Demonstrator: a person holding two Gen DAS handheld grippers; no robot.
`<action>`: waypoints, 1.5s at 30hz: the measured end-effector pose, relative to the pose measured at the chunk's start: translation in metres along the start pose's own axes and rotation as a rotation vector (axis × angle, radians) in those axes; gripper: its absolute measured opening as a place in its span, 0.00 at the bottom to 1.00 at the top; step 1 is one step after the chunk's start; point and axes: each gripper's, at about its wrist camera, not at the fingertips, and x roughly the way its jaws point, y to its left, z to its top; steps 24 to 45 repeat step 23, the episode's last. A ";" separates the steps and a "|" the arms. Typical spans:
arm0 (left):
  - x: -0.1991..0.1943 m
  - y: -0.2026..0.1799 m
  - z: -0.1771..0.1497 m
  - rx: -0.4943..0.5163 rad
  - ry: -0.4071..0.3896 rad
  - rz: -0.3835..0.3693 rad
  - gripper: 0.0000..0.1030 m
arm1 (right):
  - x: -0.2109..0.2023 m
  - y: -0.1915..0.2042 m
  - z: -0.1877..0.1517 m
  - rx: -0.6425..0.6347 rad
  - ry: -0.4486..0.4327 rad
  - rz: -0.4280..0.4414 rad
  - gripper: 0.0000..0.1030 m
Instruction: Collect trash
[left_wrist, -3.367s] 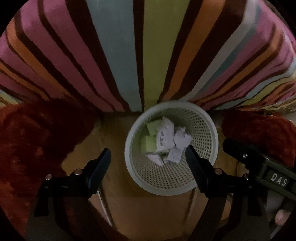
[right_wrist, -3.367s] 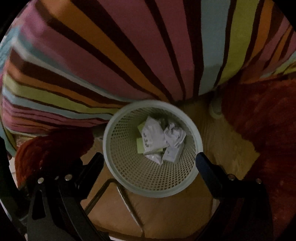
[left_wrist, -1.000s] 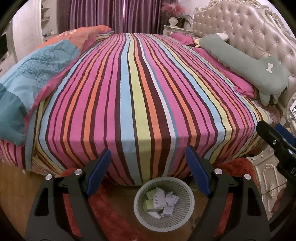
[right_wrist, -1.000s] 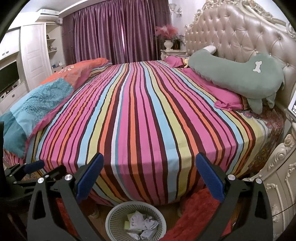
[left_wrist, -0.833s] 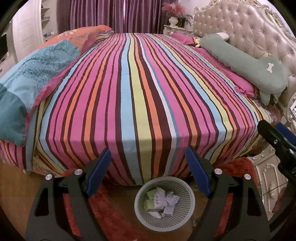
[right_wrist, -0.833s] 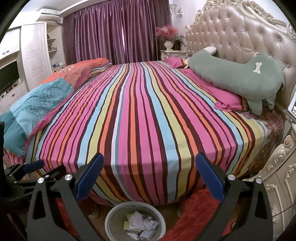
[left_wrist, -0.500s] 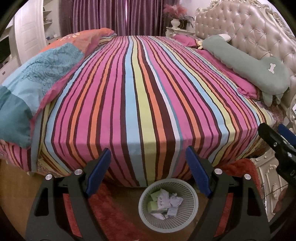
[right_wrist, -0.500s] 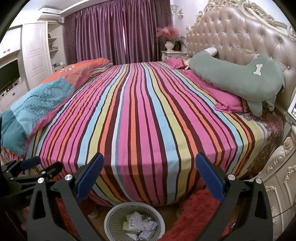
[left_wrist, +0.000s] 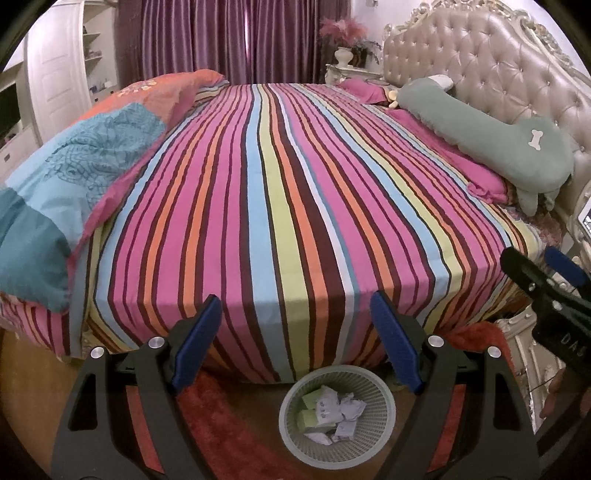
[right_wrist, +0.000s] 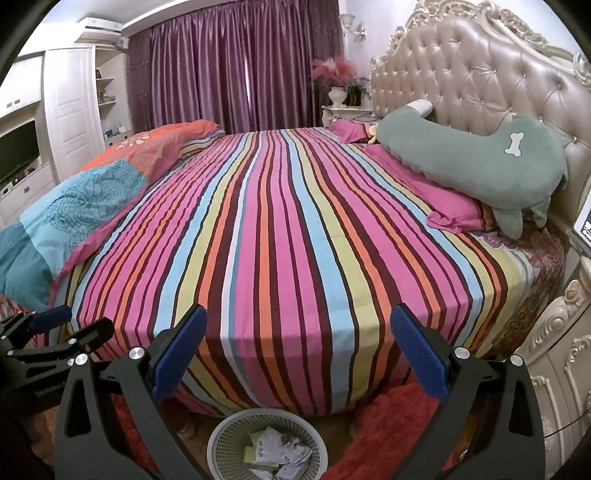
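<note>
A: From the left wrist view, what did you count?

B: One left hand-held gripper (left_wrist: 295, 343), its two blue-padded fingers (left_wrist: 195, 343) spread wide with nothing between them. Below it stood one pale mesh wastebasket (left_wrist: 380, 435) on the floor, at the foot of the bed's side, just beside a red rug (left_wrist: 221, 424). Inside lay the trash (left_wrist: 332, 410): two green packets and roughly four crumpled white papers, though the heap made an exact count hard.

A: And on the bed?

B: One striped bedsheet (left_wrist: 280, 192), one folded blue-and-orange quilt (left_wrist: 74, 162) along the left edge, one long green pillow (left_wrist: 491, 144) with a bone mark against the tufted headboard (left_wrist: 491, 62). The right hand-held gripper (left_wrist: 543, 273) showed at the right edge, fingers apart.

A: The right wrist view?

B: One right hand-held gripper (right_wrist: 299, 350), also spread and empty. The same wastebasket (right_wrist: 225, 439) sat at the bottom edge with the trash (right_wrist: 277, 450) in it, partly cut off. The left hand-held gripper (right_wrist: 62, 325) appeared at the far left, its jaws parted. The green pillow (right_wrist: 476, 162) rested on a pink pillow (right_wrist: 443, 203); purple curtains (right_wrist: 236, 70) hung behind the bed.
</note>
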 end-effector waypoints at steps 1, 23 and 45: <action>0.000 -0.001 0.001 0.002 -0.001 0.003 0.78 | 0.000 0.000 0.000 -0.001 0.000 0.000 0.92; -0.006 0.007 0.009 -0.026 -0.036 0.056 0.87 | 0.004 -0.005 0.000 0.015 0.009 0.018 0.92; -0.006 0.007 0.009 -0.026 -0.036 0.056 0.87 | 0.004 -0.005 0.000 0.015 0.009 0.018 0.92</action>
